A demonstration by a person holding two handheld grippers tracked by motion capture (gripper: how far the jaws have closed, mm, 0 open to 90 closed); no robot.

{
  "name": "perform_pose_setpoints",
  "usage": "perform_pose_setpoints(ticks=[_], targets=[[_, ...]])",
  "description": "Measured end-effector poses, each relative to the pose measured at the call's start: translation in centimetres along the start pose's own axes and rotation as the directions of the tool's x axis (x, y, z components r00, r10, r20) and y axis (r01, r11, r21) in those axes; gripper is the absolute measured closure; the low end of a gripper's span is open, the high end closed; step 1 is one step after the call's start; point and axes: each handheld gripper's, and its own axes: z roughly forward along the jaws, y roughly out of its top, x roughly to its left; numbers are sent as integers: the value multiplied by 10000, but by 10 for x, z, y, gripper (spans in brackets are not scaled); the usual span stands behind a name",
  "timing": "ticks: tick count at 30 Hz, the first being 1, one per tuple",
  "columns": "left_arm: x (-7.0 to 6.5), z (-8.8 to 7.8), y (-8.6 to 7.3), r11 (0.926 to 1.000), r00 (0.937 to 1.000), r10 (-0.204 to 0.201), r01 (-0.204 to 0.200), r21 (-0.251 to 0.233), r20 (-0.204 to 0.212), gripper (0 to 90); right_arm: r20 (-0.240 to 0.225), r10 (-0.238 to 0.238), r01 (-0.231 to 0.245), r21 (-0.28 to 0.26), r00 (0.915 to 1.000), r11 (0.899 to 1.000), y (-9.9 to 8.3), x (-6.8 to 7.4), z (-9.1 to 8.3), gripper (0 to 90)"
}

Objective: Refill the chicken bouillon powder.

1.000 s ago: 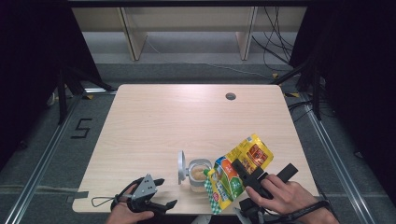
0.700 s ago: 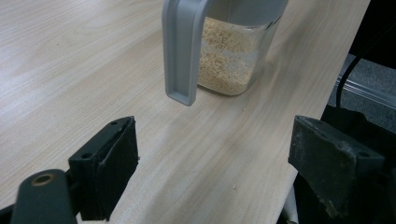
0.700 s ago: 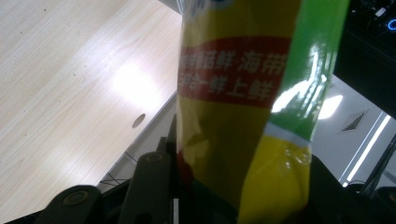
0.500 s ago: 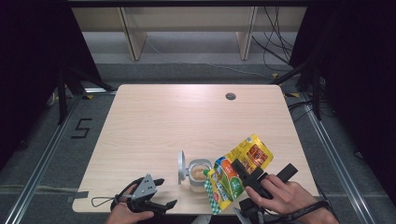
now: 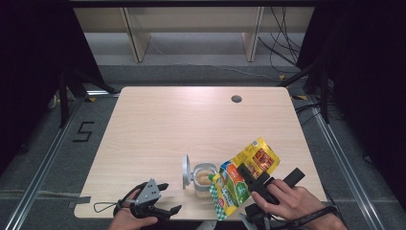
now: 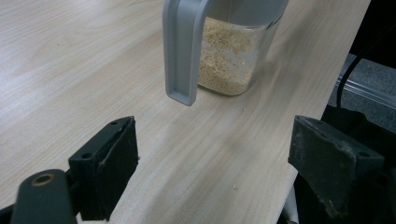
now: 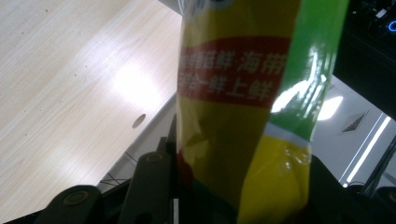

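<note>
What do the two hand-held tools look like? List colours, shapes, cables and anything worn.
The left tool has two blocky black jaws, a grey three-cornered plate on top and a thin dark cable looping off to its left. The right tool is all black, with a straight black bar sticking out to the side. The right hand wears a dark band at the wrist.

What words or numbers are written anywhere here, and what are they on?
"5": on the floor, left of the table.
"鲜·海带": top white line on the red band of the bag; the characters before it are blurred.
"鲜上鲜": end of the second line on that band; its start is blurred.
Bag's front print, high view: too small to read.
Jar: no writing visible.
</note>
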Motion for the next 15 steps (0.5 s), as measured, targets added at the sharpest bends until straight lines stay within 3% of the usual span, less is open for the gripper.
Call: perform_pose_setpoints(ticks=[10,11,12,15], targets=[[0,0,0,10000,10000,4,-4,-1,-48,152,-18,1,-1,24,10000,10000,0,1,0,670],[-1,0,0,9996,9997,-256,255,90,47,152,-26,0,0,21,10000,10000,0,1,0,671],[0,0,0,10000,10000,-47,47,80,28,152,-23,-4,4,22,10000,10000,0,1,0,672],[0,0,0,10000,10000,7,-7,68,23,152,6,10,-10,59,10000,10000,0,1,0,673]])
